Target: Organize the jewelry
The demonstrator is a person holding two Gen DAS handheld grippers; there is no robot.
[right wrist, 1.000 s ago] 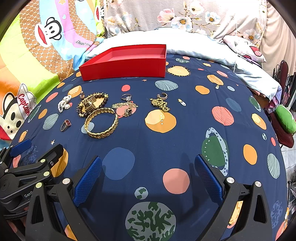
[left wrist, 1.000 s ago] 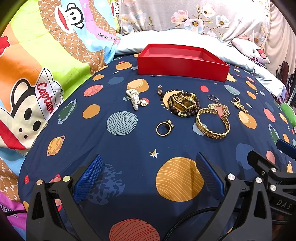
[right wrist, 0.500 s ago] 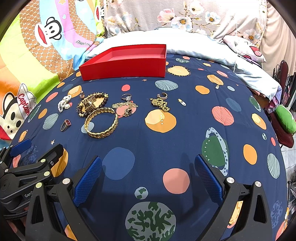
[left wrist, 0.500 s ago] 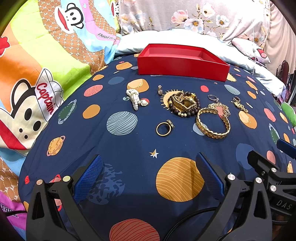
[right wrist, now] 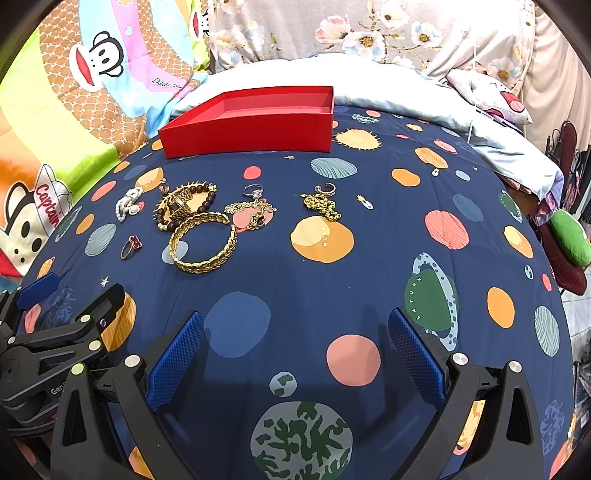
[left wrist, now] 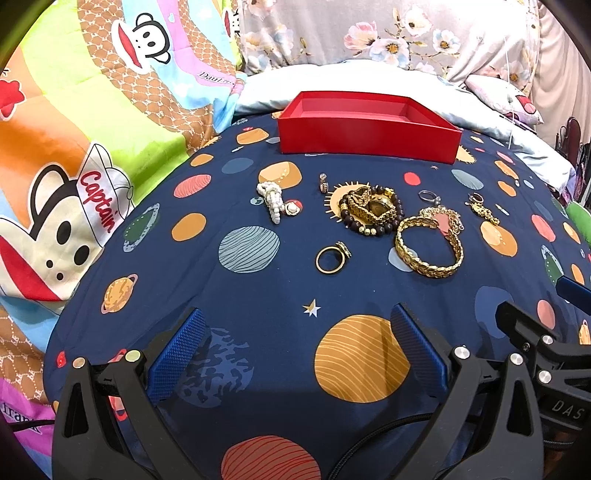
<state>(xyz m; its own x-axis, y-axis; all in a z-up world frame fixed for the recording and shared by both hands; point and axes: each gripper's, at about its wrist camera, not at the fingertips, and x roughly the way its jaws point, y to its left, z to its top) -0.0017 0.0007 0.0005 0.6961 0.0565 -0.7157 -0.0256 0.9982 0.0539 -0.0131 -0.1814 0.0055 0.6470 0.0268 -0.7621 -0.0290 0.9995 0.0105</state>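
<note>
An empty red box (left wrist: 365, 136) (right wrist: 251, 131) stands at the far side of the planet-print bedspread. In front of it lies loose jewelry: a pearl piece (left wrist: 273, 201), a dark bead bracelet with a gold watch (left wrist: 371, 210), a gold ring (left wrist: 330, 258) (right wrist: 132, 246), a wide gold bangle (left wrist: 428, 247) (right wrist: 203, 242), a silver ring (left wrist: 428, 196) (right wrist: 253, 191) and a gold chain with a hoop (right wrist: 322, 203). My left gripper (left wrist: 299, 347) is open, well short of the gold ring. My right gripper (right wrist: 295, 350) is open over bare bedspread, right of the bangle.
A cartoon monkey quilt (left wrist: 85, 155) rises on the left. Floral pillows (right wrist: 369, 33) and a pale sheet (left wrist: 354, 77) lie behind the box. The bed's right edge drops off near a green object (right wrist: 570, 240). The left gripper's body (right wrist: 55, 332) shows at the right wrist view's lower left.
</note>
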